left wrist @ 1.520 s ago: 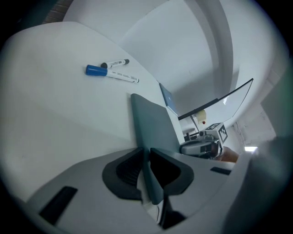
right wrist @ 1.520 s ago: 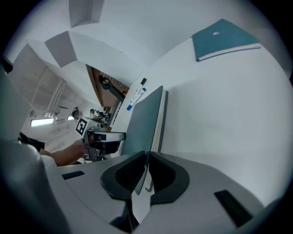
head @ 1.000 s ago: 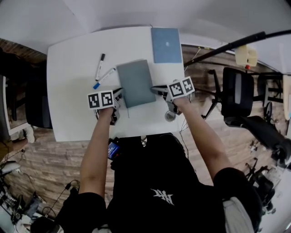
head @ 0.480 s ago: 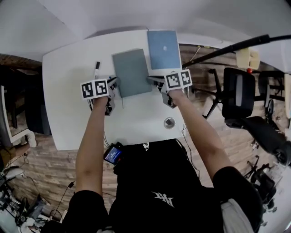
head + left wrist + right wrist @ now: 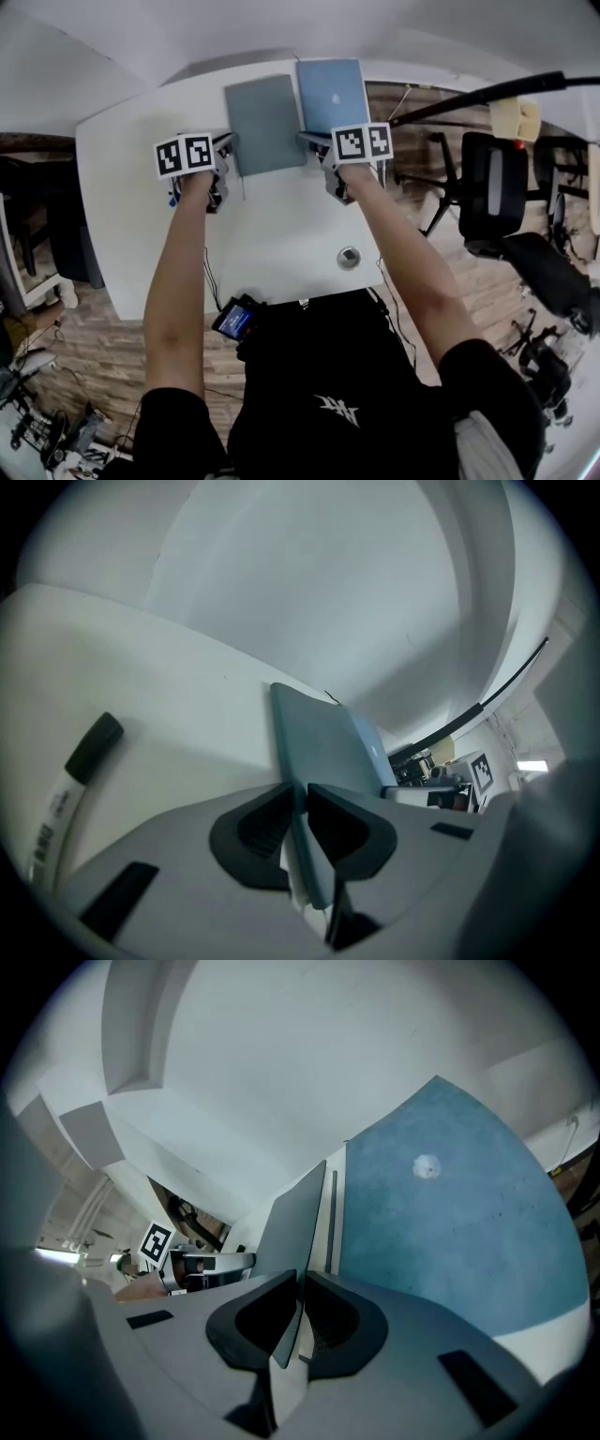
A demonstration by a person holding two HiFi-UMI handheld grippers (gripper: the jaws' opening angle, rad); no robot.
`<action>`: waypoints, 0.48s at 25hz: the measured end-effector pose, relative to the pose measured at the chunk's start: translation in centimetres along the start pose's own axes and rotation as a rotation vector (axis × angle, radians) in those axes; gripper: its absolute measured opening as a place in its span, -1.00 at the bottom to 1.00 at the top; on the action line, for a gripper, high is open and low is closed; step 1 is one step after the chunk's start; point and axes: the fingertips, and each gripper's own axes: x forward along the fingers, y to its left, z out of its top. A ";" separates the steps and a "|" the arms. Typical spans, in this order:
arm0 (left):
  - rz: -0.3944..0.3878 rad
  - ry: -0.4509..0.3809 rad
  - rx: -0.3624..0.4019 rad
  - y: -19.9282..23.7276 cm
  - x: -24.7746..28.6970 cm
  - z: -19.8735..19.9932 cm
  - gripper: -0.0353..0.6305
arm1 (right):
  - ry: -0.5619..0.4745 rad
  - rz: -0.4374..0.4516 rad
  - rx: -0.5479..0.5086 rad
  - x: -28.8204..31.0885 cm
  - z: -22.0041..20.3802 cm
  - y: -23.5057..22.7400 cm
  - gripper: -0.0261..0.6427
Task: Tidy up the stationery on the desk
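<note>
Two grippers hold one grey-green notebook [image 5: 265, 122] between them. The left gripper [image 5: 226, 142] has its jaws closed narrowly on the notebook's left edge, and the right gripper [image 5: 306, 141] is clamped just as narrowly on the right edge. In the left gripper view the dark pads [image 5: 272, 822] pinch the cover with the book running away ahead of them. The right gripper view shows the same from the other side, with the cover's thin edge caught between the jaws.

Just beyond the right gripper, on its outer side, lies a blue notebook [image 5: 333, 94] right beside the grey-green one. Whether the two covers touch cannot be told. Both books sit close to the far rim of the white desk [image 5: 272, 244], so little room lies ahead of the jaws. Behind both grippers, toward the person, the desk top is wide and bare apart from a round cable hole [image 5: 349, 255] behind the right gripper. On the left gripper's outer side a black-capped marker [image 5: 75, 780] lies on the desk, near but apart.

The held notebook is thin, plain and matt, with pale pages showing at its pinched edges
</note>
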 end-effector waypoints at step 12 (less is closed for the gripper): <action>-0.005 0.014 0.012 -0.2 1.7 3.2 -0.74 | -0.051 -0.038 0.048 0.3 3.2 -1.1 -0.77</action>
